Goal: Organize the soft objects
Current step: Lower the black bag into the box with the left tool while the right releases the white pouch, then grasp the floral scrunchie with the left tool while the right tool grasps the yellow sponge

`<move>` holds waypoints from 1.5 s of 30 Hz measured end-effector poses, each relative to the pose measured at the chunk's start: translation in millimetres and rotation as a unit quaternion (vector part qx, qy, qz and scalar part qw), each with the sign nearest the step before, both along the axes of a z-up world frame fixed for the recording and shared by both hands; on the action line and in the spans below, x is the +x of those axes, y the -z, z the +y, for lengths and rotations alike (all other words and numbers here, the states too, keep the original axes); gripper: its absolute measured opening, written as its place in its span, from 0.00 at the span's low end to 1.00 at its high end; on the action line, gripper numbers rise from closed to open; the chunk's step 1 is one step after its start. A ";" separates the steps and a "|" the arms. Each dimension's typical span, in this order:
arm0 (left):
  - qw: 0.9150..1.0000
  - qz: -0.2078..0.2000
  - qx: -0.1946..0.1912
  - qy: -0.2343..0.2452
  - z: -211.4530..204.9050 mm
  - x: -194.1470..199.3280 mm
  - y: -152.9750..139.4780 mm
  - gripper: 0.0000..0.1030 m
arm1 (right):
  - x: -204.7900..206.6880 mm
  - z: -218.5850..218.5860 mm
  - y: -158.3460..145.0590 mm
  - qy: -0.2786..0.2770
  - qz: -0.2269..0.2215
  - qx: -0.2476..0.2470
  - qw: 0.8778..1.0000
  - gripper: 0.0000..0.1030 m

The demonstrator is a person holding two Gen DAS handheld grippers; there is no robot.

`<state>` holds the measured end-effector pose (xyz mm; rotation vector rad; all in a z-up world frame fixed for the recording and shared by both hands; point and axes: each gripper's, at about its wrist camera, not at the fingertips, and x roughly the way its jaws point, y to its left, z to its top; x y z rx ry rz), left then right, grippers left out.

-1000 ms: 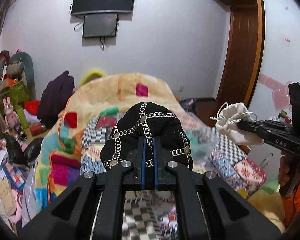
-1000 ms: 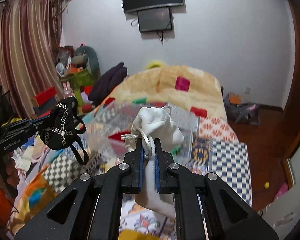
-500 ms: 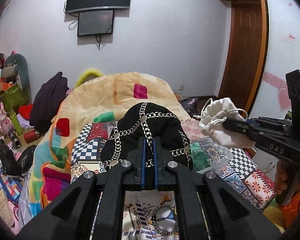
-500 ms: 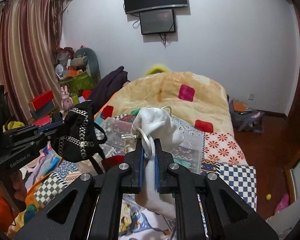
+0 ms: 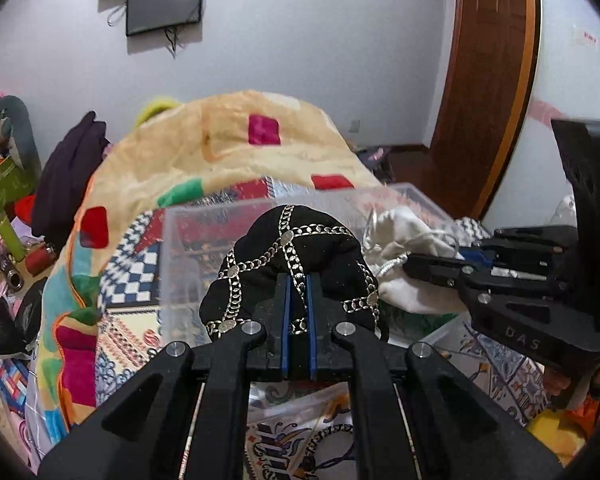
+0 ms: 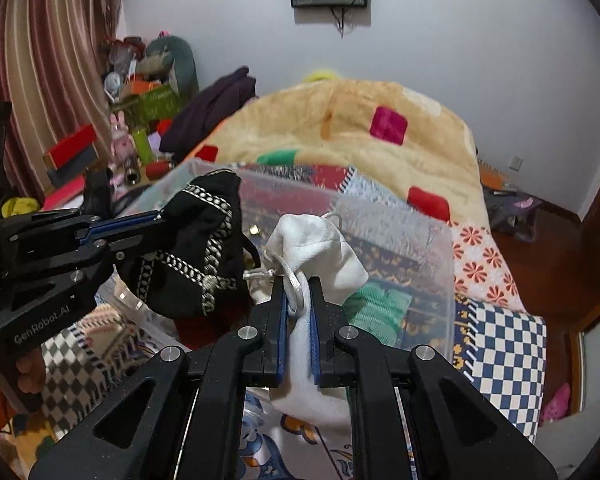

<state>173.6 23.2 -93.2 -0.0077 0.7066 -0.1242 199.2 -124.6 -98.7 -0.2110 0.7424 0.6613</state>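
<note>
My left gripper [image 5: 298,280] is shut on a black bag with silver chain trim [image 5: 296,248]; it also shows in the right wrist view [image 6: 192,248]. My right gripper [image 6: 298,284] is shut on a white drawstring pouch [image 6: 320,248], which shows in the left wrist view too [image 5: 408,240]. Both bags hang side by side just above the near rim of a clear plastic bin [image 6: 404,216] that stands on the bed; the bin shows in the left wrist view [image 5: 204,220] as well. A green knitted item [image 6: 380,308] lies inside the bin.
The bin sits on a patchwork bedspread [image 6: 500,344] with a heaped yellow blanket [image 6: 340,128] behind it. Clutter of boxes and toys [image 6: 132,136] stands at the left by striped curtains. A wooden door [image 5: 488,80] is at the right.
Both grippers have moved forward and closer together, bringing the black bag and white pouch from apart over the bedspread to over the clear bin.
</note>
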 end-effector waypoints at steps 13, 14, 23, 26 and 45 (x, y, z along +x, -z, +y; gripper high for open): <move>1.000 -0.009 0.000 0.003 -6.7 -27.3 -23.4 0.48 | -13.8 -14.0 -17.1 0.010 -0.013 0.004 1.000 0.62; 1.000 -0.015 0.001 0.002 -6.4 -33.1 -28.7 0.53 | -15.8 -16.6 -21.1 0.013 -0.019 0.007 1.000 0.70; 0.999 -0.047 -0.002 -0.018 -7.0 -87.9 -55.7 0.97 | -61.9 -51.4 -49.6 0.039 -0.054 0.018 0.998 1.00; 0.999 -0.041 0.002 -0.016 -12.3 -104.9 -52.9 0.98 | -80.8 -60.9 -45.1 0.041 -0.048 0.008 0.998 1.00; 0.998 0.063 -0.023 0.010 -34.0 -119.5 21.8 0.71 | -134.0 -90.1 52.8 0.044 0.124 -0.022 0.991 0.75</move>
